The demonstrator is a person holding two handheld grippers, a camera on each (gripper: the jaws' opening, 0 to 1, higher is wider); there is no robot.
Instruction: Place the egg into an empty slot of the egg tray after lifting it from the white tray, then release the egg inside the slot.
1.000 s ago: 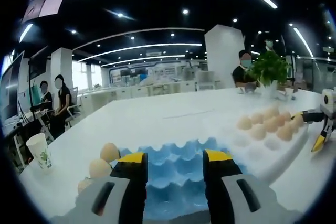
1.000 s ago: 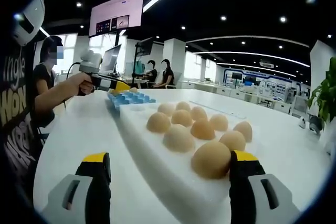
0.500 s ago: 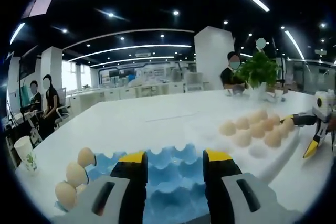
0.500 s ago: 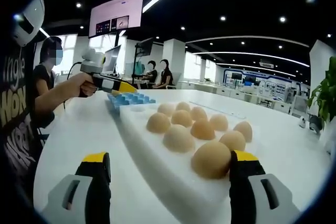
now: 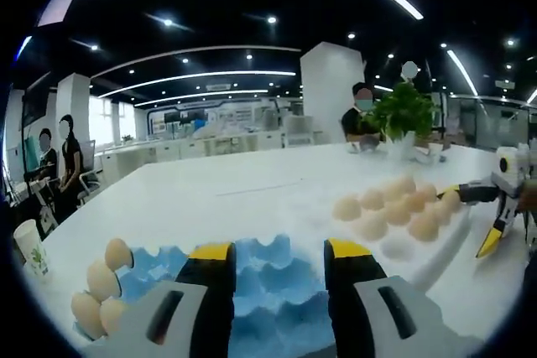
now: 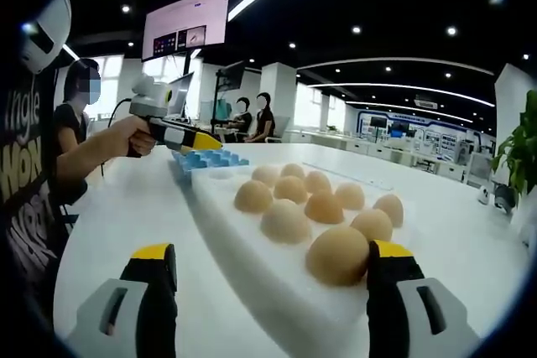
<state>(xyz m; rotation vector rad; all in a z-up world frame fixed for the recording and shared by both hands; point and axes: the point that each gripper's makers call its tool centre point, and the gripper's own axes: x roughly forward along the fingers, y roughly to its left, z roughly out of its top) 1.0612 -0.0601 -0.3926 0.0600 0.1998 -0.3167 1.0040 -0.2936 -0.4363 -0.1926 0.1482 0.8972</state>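
Holding my left gripper (image 5: 275,259) spread and empty over the blue egg tray (image 5: 262,270), I see three eggs (image 5: 101,278) at its left end and bare slots beside them. Further right, my right gripper (image 6: 273,267) gapes around the white tray (image 6: 252,257), one jaw touching the nearest egg (image 6: 337,254). Closing off-centre could roll or crack it.

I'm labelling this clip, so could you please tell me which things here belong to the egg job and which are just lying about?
Job:
- eggs on the white tray
- blue egg tray, three eggs already in it
- right gripper, open
- left gripper, open

Lying about:
- paper cup
- potted plant
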